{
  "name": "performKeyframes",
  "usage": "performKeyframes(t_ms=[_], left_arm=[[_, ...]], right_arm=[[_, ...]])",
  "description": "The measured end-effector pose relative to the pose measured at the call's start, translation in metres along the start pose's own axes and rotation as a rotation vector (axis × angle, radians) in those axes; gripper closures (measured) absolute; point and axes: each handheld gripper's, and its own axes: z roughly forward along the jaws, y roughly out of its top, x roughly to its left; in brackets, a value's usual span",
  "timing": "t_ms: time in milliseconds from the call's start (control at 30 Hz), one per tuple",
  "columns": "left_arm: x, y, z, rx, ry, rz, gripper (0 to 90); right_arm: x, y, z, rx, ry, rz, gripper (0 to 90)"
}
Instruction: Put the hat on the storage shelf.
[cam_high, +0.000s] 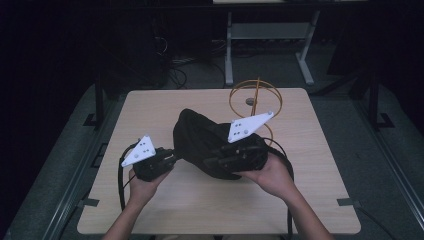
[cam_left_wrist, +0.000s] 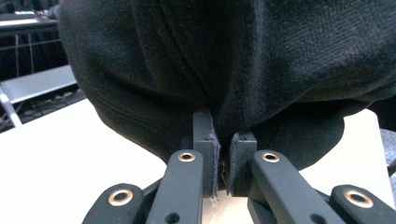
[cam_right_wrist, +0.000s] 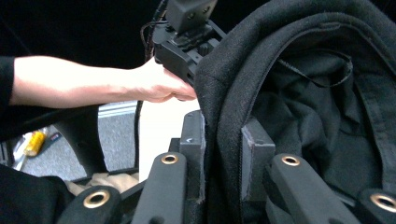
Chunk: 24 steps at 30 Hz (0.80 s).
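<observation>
Now both claws pinch the black cap (cam_high: 200, 137): left gripper (cam_left_wrist: 223, 163) on its edge, right gripper (cam_right_wrist: 223, 158) on its rim

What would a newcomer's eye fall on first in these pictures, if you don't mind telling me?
First the black hat, held up over the middle of the wooden table. The left gripper and the right gripper each pinch its fabric edge. Behind it, near the table's far edge, stands a golden wire stand.

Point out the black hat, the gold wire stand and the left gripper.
black hat (cam_high: 197, 135): high view, on its crown.
gold wire stand (cam_high: 256, 93): high view, on its upright rod.
left gripper (cam_left_wrist: 223, 158): left gripper view, between its jaw tips.
</observation>
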Motion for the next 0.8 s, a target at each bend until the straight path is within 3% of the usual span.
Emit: performKeyframes(t_ms=[333, 467, 600, 700, 800], left_arm=[[0.001, 0.021, -0.006, -0.009, 0.015, 0.007, 86.2], [-0.002, 0.037, -0.010, -0.028, 0.027, 0.025, 86.3], [-0.004, 0.050, -0.012, -0.039, 0.034, 0.047, 86.4], [-0.002, 0.056, -0.011, -0.019, 0.048, 0.064, 86.5], [0.001, 0.057, -0.011, 0.007, 0.057, 0.071, 86.5]], right_arm=[[-0.007, -0.003, -0.007, -0.032, 0.007, 0.037, 70.2], [-0.009, -0.004, -0.013, -0.070, 0.010, 0.050, 67.1], [-0.011, -0.005, -0.019, -0.095, 0.004, 0.061, 60.1], [-0.011, -0.008, -0.020, -0.086, -0.022, 0.058, 47.9], [-0.013, -0.015, -0.024, -0.087, -0.046, 0.073, 42.0]])
